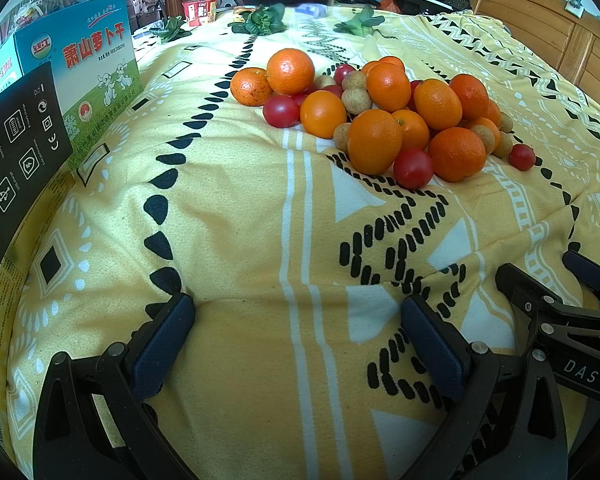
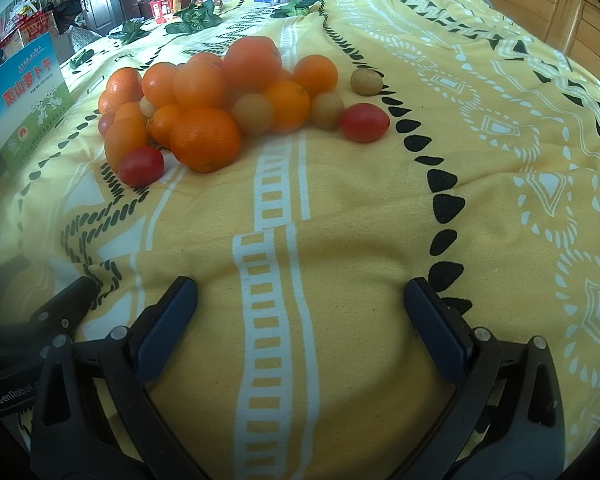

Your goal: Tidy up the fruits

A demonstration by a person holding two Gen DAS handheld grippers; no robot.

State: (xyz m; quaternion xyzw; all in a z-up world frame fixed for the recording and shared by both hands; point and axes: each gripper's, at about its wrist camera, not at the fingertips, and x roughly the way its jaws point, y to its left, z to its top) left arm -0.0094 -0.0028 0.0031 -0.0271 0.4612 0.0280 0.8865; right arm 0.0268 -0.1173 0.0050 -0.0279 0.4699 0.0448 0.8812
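A heap of round orange citrus fruits (image 1: 374, 142), small red cherry tomatoes (image 1: 413, 168) and tan, rough-skinned longans (image 1: 356, 101) is seen piled on a bed covered by a yellow blanket with white and black geometric patterns (image 1: 240, 220). The left tool (image 1: 298, 344) is held low over the blanket with its dark blue padded fingers (image 1: 162, 346) spread wide and nothing between them, well short of the heap. The right tool (image 2: 300, 320) is likewise spread and empty, near the blanket. In the right wrist view, one red tomato (image 2: 364, 122) and two longans (image 2: 327, 110) lie just beside the pile's right edge. A blue-and-green printed cardboard box (image 1: 96, 68) is stood at the left, with leafy green vegetables (image 1: 262, 20) lying farther back.
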